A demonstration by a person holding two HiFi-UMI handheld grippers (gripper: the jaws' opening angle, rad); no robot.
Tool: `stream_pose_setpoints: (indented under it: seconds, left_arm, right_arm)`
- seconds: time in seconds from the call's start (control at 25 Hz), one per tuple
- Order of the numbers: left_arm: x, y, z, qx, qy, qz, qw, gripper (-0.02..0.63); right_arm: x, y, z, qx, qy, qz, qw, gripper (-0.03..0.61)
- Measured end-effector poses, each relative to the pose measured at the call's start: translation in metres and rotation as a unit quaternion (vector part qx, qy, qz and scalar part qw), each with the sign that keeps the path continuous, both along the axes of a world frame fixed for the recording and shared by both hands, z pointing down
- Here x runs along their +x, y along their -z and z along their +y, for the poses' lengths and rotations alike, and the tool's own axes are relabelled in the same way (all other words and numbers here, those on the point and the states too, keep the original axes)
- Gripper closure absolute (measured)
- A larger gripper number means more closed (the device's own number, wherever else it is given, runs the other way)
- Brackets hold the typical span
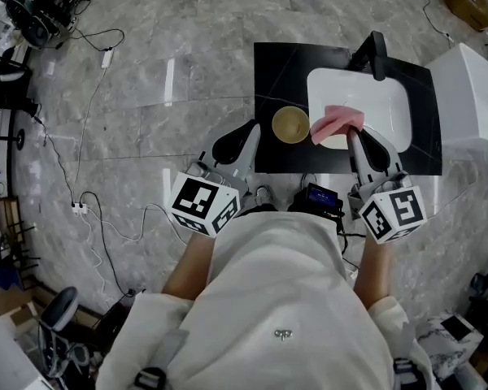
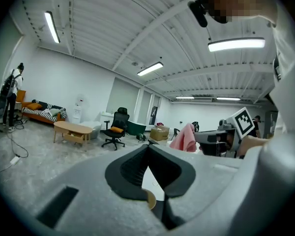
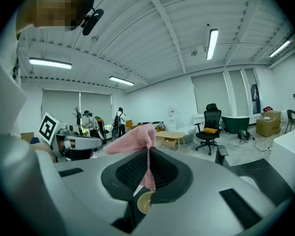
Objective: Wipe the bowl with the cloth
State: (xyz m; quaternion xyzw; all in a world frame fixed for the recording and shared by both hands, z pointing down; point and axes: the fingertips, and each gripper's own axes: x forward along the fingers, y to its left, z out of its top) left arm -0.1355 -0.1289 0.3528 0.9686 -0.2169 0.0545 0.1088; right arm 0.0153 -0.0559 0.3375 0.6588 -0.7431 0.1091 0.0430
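A tan bowl stands upright on the black tabletop, just left of the white basin. My right gripper is shut on a pink cloth, which hangs over the basin's left rim beside the bowl. The right gripper view shows the cloth pinched between the jaws and bunched above them, with a sliver of the bowl below. My left gripper is left of the bowl, apart from it. Its jaws meet with nothing between them.
A black faucet rises at the basin's far side. A white cabinet stands right of the table. A small black device sits at the table's near edge. Cables trail over the marble floor at left.
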Motion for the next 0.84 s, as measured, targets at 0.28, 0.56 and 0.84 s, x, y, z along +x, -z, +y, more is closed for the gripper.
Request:
stream_pose_setpoints:
  seconds: [0.28,0.56,0.84]
  left_arm:
    - [0.0,-0.005,0.0,-0.004,-0.003,-0.005,1.0,0.601]
    - [0.008,-0.009,0.005,-0.004,-0.014,-0.011,0.9998,0.6]
    - [0.012,-0.011,0.007,-0.006,-0.015,-0.014,0.9998,0.6]
  right_arm:
    - [-0.001,-0.005,0.001,-0.006,-0.001,-0.003,1.0,0.564]
    - [0.003,-0.006,0.005,-0.008,-0.002,0.0,1.0,0.565]
    - [0.002,-0.012,0.008,-0.021,-0.001,0.009,1.0,0.564]
